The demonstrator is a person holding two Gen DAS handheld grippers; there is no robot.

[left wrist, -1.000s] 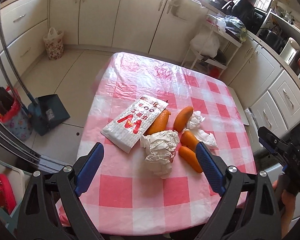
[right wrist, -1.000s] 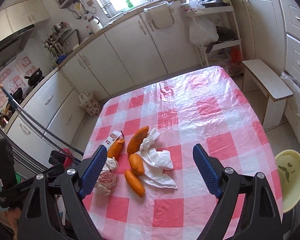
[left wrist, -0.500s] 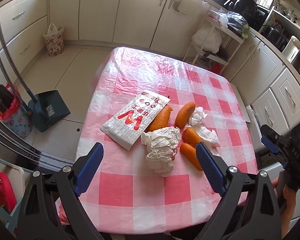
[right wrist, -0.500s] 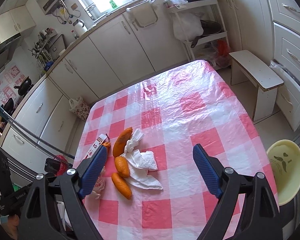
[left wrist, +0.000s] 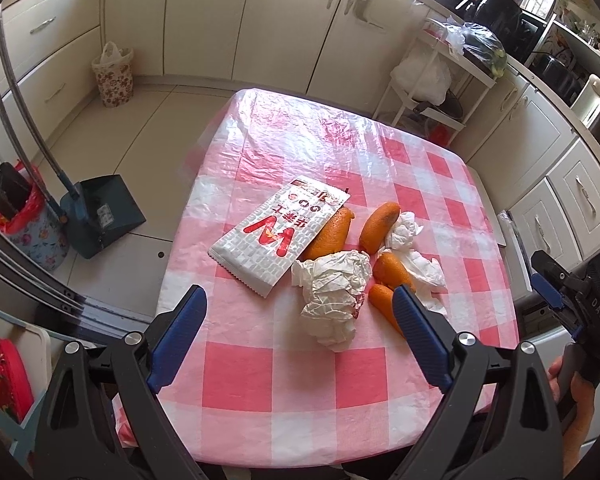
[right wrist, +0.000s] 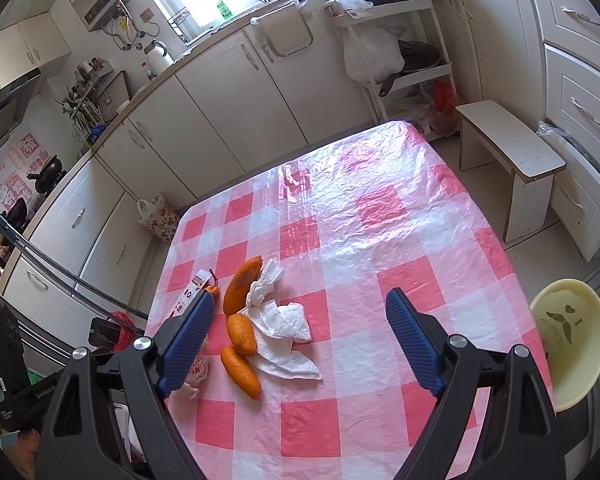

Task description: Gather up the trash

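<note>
Little has moved since the earlier frames; both views sit slightly closer to the table (left wrist: pixel 340 380). Left tool (left wrist: pixel 300 312) and right tool (right wrist: pixel 300 336) gape wide, holding nothing. Crumpled paper (left wrist: pixel 334 296) lies between the left tool's fingers, ahead; wrapper (left wrist: pixel 278 234) further ahead-left. Risk: light paper skids on glossy cloth, or orange peels (right wrist: pixel 240 366) get nudged off.

**Around the kitchen table**

A pink-and-white checked tablecloth (left wrist: pixel 340 392) covers the table. On the floor to its left stands a dark blue dustpan (left wrist: pixel 100 216) with a long handle, and further back a small floral bin (left wrist: pixel 113 76) lined with a white bag (set against the cream cabinets (left wrist: pixel 204 20)). A white wire rack (right wrist: pixel 396 40) holds bags and a pan. Near the table's right side sit a low white bench (right wrist: pixel 512 156) and a pale yellow bowl (right wrist: pixel 568 340).
</note>
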